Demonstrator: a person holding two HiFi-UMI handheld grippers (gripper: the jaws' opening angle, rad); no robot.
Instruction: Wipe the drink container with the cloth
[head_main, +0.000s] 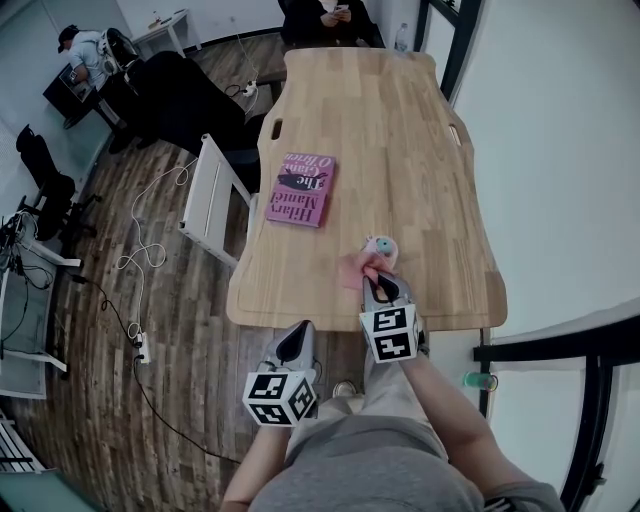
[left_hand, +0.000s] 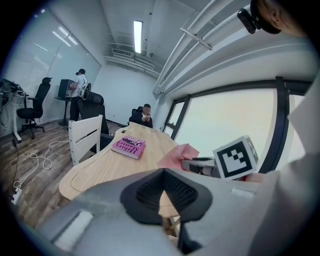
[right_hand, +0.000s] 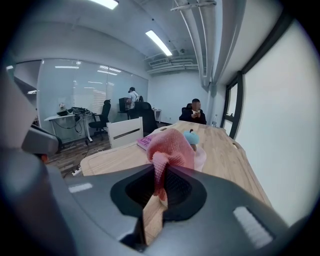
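Obs.: the drink container (head_main: 381, 246) stands on the table (head_main: 400, 130), on the near-edge side of the book (head_main: 301, 189) and to the person's right of it, apart from the book. It looks upright, teal cap on top, so its long axis runs vertically.

Right gripper (head_main: 383, 290): jaws clamped on the pink cloth (head_main: 356, 268). It sits just past the container on the side away from the book, toward the table's near edge. In the right gripper view the cloth (right_hand: 170, 147) rises in a bunch from the jaws. It covers most of the container (right_hand: 190, 137) directly behind it, leaving only the cap and a strip of pale body showing to the right. Cloth and container appear to touch, though I cannot confirm contact.

Left gripper (head_main: 297, 345): jaws together, nothing between them. It is held off the table's near edge, further from the book than the right gripper, and well apart from the container.

Judgement: the container lies straight ahead of the right gripper, along its jaw line and in the book's general direction. The right gripper is much the nearer one. A wipe calls for strokes up and down the vertical body. The container is unbraced, so it could tip or slide toward the book.
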